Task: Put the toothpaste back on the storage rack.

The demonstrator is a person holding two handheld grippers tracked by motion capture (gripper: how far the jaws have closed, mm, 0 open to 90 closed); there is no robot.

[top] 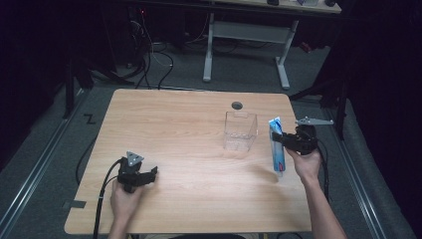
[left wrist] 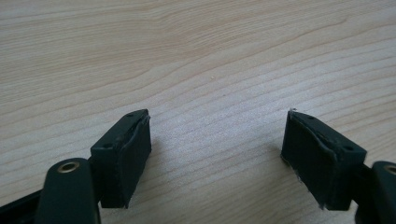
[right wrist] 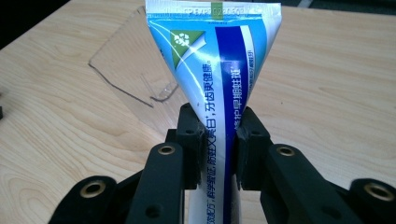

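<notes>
A blue and white toothpaste tube (top: 276,147) hangs at the table's right side, crimped end up, cap end low near the wood. My right gripper (top: 288,141) is shut on the tube (right wrist: 219,84), its jaws pinching the tube's middle. A clear plastic box (top: 240,130) stands just left of the tube, open at the top; it appears behind the tube as a clear box (right wrist: 135,70) in the right gripper view. My left gripper (top: 149,174) rests low at the front left of the table, open, with bare wood between its pads (left wrist: 126,154).
The wooden table (top: 174,129) has a round cable hole (top: 237,105) near its far edge. Beyond it stand a white-legged desk (top: 249,35) and cables on the grey floor. Dark curtains close both sides.
</notes>
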